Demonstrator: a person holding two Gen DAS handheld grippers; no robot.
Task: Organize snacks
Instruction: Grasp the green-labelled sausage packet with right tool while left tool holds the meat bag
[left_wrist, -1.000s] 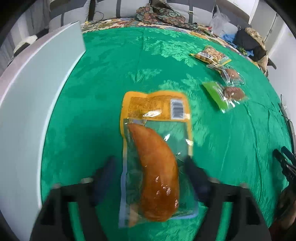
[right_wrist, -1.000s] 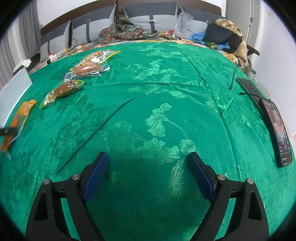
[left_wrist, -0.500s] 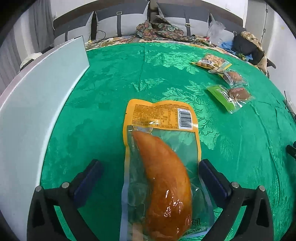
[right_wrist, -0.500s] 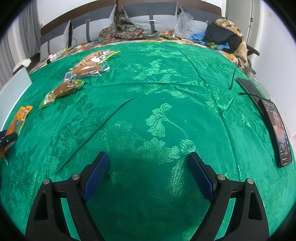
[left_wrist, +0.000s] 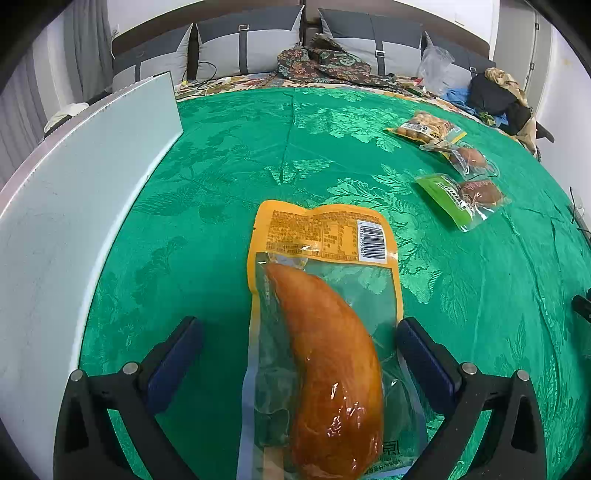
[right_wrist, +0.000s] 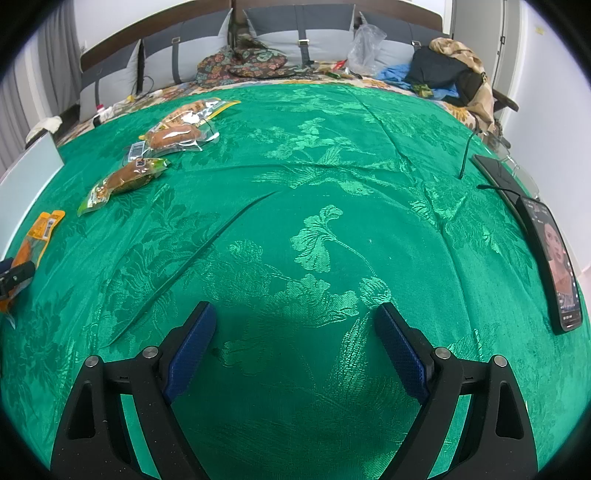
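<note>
The left gripper (left_wrist: 295, 350) stands spread wide with nothing clamped: its blue pads (left_wrist: 173, 360) sit on either side of the orange snack packet (left_wrist: 325, 314), the right pad just beside the packet's edge and the left pad clear of it. The packet lies flat on the green tablecloth (left_wrist: 229, 177), barcode end pointing away from the gripper, with a glossy orange-brown piece of food showing through its clear window. From the right wrist view the same packet (right_wrist: 35, 240) lies near the left edge of the cloth.

Taking that orange packet as the landmark: to its left, a white board (left_wrist: 74, 206) runs along the cloth's edge. Beyond it and to the right lie three more snacks, well apart from it. The nearest is a green-edged packet (left_wrist: 463, 197) holding a dark brown lump. Just behind that is a clear packet (left_wrist: 467, 159) with a similar brown piece. Farthest is a yellow bag of small round snacks (left_wrist: 424, 127), touching or overlapping the clear one.

The right gripper (right_wrist: 295, 332) is far to the right of the orange packet, over bare cloth, its jaws released and empty. Further right still, at the cloth's far edge, a phone (right_wrist: 557, 262) lies with its screen lit, a cable (right_wrist: 466, 151) near it.

Past the cloth, beyond all the packets, grey cushions (left_wrist: 247, 48) line the back, with heaped clothing (left_wrist: 498, 99) to the right.
</note>
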